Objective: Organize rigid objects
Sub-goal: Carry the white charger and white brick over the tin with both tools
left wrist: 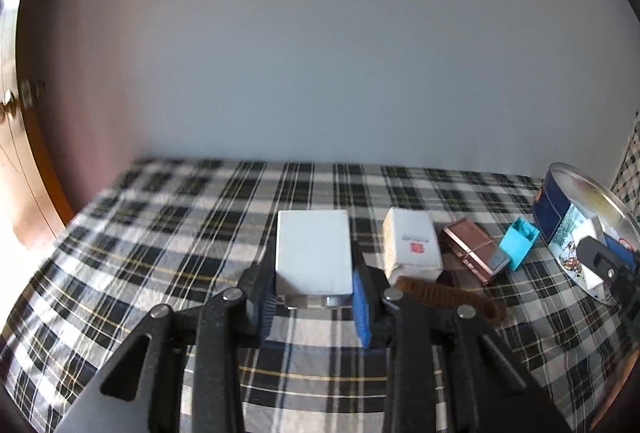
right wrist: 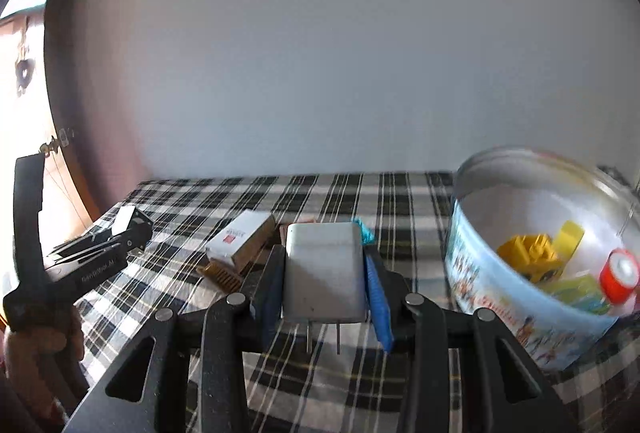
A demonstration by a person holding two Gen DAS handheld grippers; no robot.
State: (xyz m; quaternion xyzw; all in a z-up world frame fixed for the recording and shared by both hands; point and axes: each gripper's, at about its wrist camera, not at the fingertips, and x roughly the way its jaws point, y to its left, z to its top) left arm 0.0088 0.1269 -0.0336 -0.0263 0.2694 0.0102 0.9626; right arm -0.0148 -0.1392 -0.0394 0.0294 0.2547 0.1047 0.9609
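My left gripper (left wrist: pixel 314 293) is shut on a white charger block (left wrist: pixel 313 253) and holds it above the plaid cloth (left wrist: pixel 160 233). My right gripper (right wrist: pixel 324 293) is shut on a white plug adapter (right wrist: pixel 324 273) with two metal prongs pointing back, just left of the round tin (right wrist: pixel 500 297). The tin holds a yellow toy digger (right wrist: pixel 532 257), a red-capped roll (right wrist: pixel 620 275) and other small pieces. On the cloth lie a white box with a red mark (left wrist: pixel 412 243), a brown case (left wrist: pixel 474 249), a teal block (left wrist: pixel 518 243) and a brown comb (left wrist: pixel 448 295).
A white wall runs along the table's far edge. A wooden door (left wrist: pixel 24 169) stands at the left. In the right wrist view the left gripper (right wrist: pixel 100 253) shows at far left, with the white box (right wrist: pixel 240 239) and comb (right wrist: pixel 222 275) between.
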